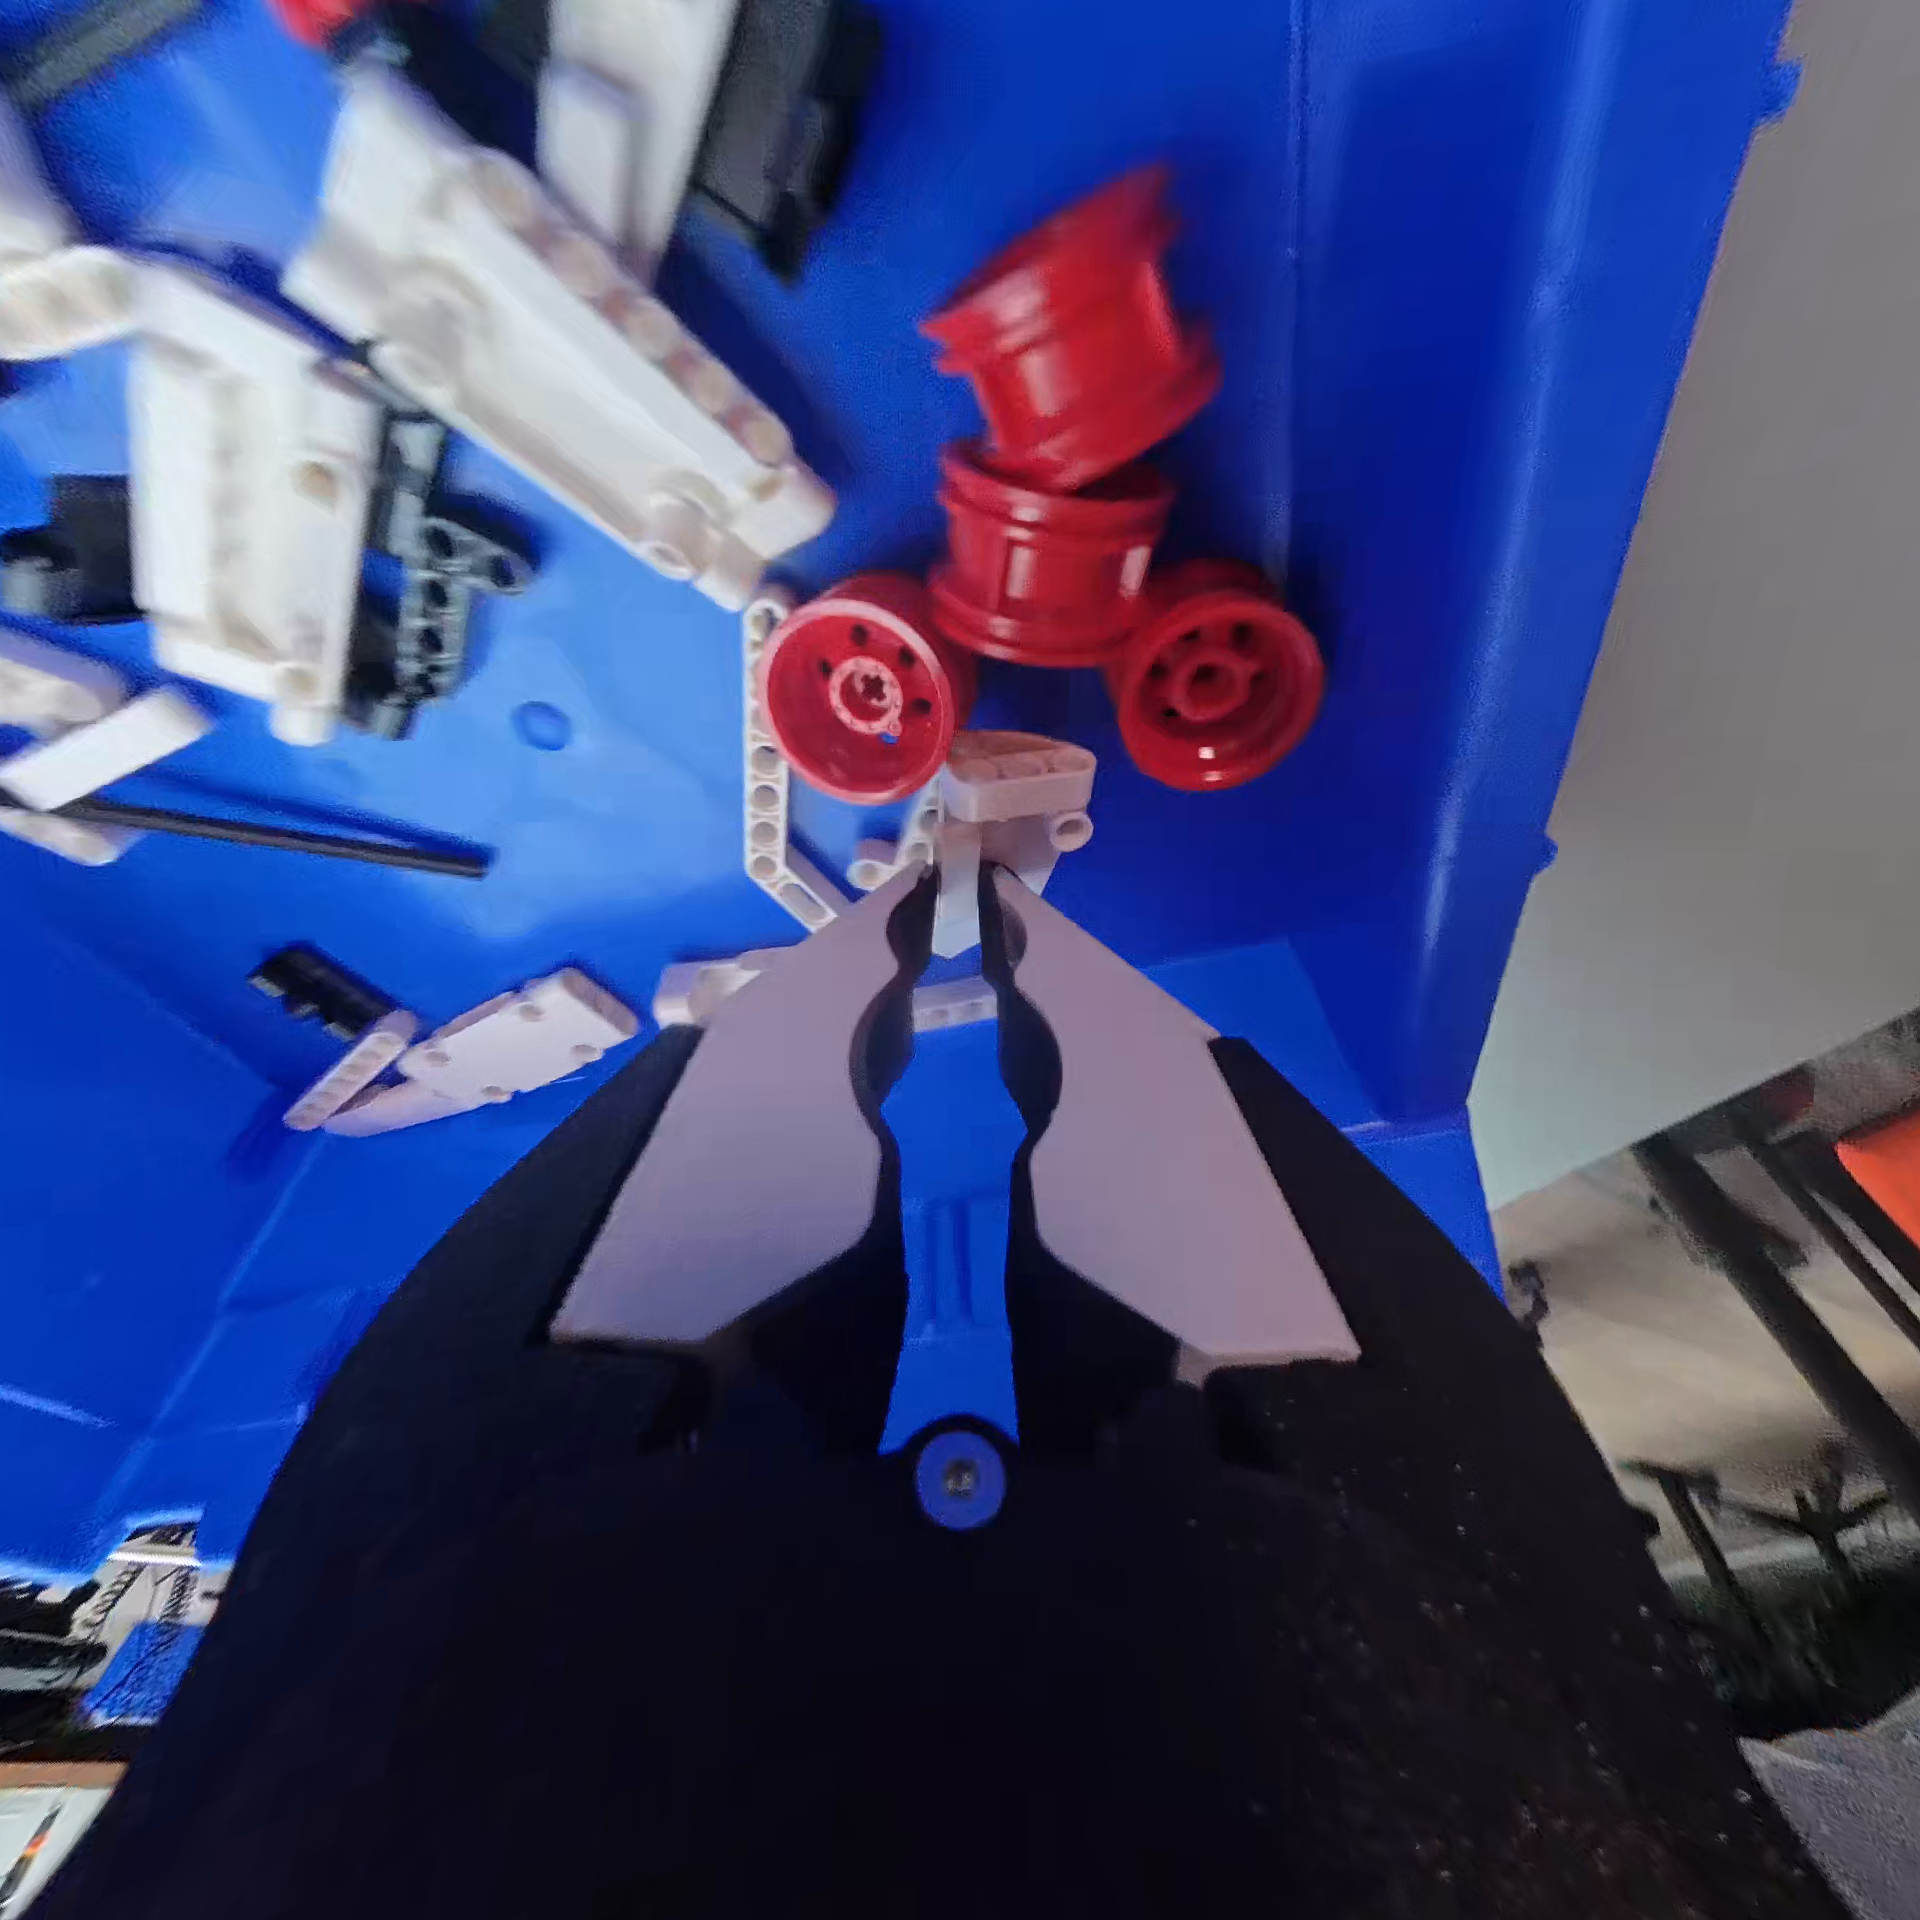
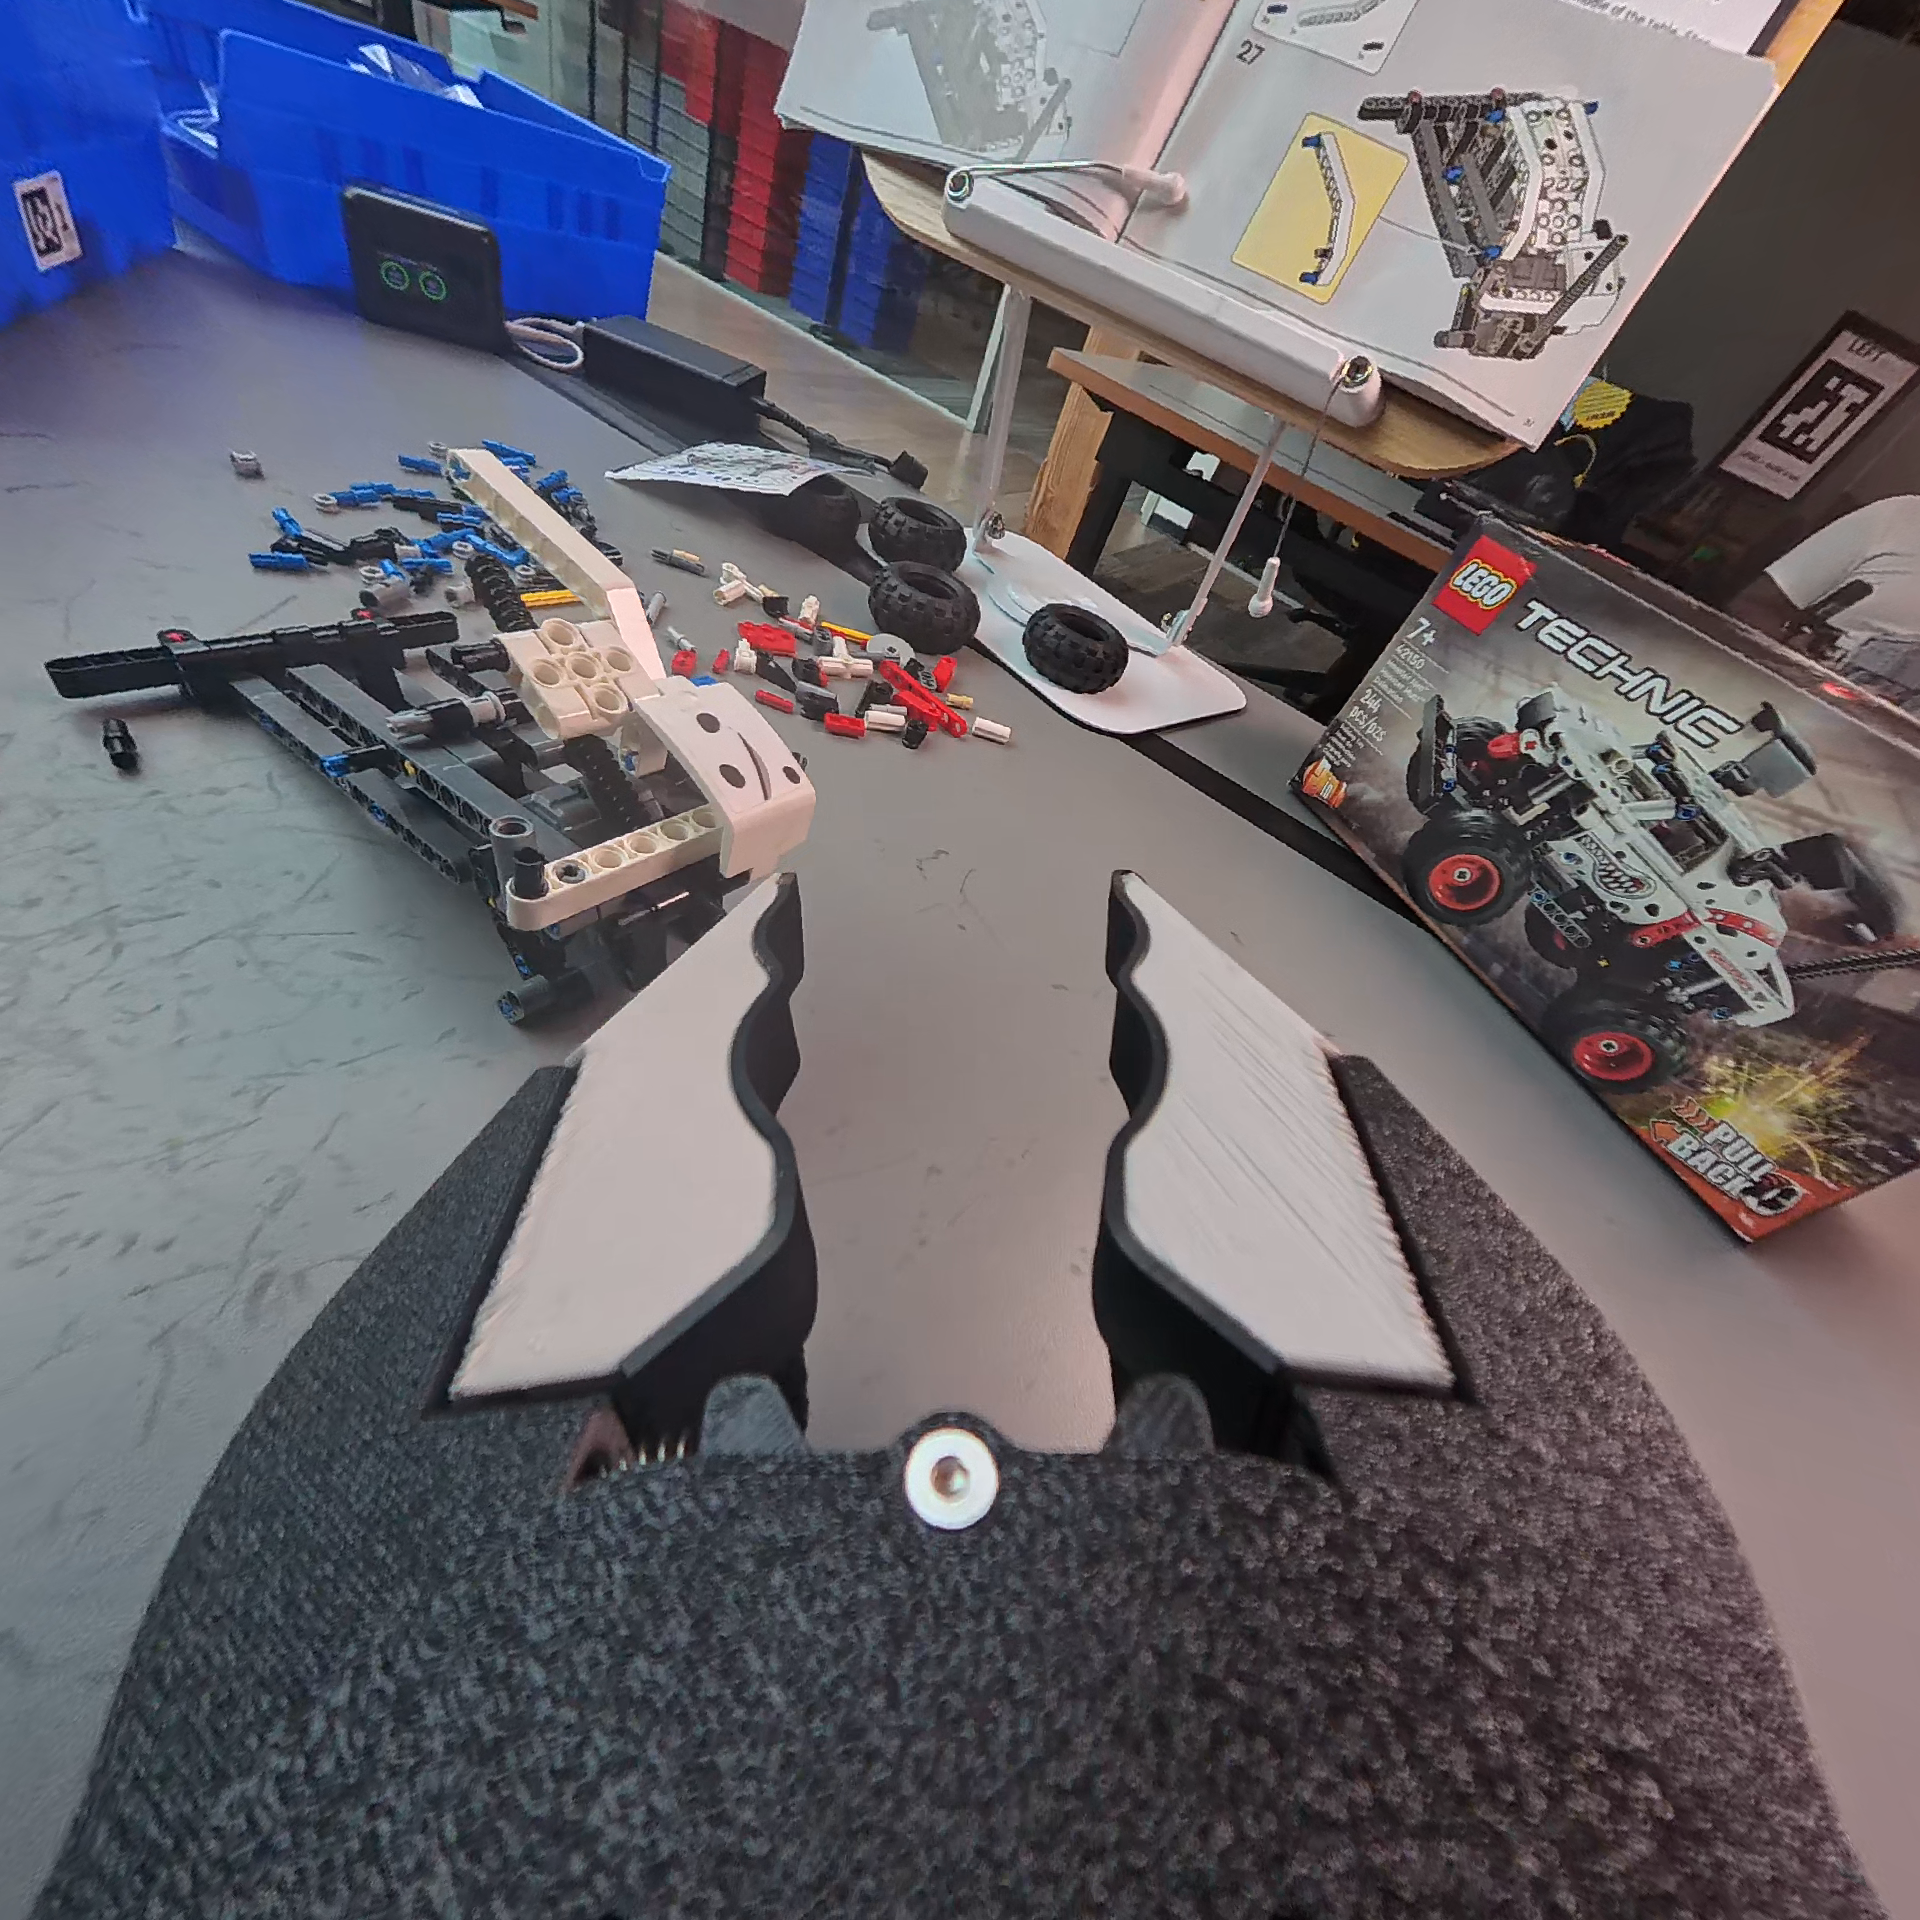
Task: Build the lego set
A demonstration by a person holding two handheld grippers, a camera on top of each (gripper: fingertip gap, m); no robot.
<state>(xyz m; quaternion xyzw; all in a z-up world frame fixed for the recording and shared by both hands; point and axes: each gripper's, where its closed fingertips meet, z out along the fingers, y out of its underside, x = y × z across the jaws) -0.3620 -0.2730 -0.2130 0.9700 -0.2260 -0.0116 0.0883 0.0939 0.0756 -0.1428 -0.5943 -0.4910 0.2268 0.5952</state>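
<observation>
Left claw (image 1: 954,883) reaches into the blue bin (image 1: 1382,520), tips pinched on a small white Technic piece (image 1: 961,888) just below four red wheel hubs (image 1: 1049,561); the white panels (image 1: 499,343) upper left are blurred and cut off. Right claw (image 2: 951,894) hangs spread and empty above the grey surface (image 2: 208,1039). The part-built chassis (image 2: 499,748) lies just to its left, its near end partly hidden by a fingertip (image 2: 774,914).
</observation>
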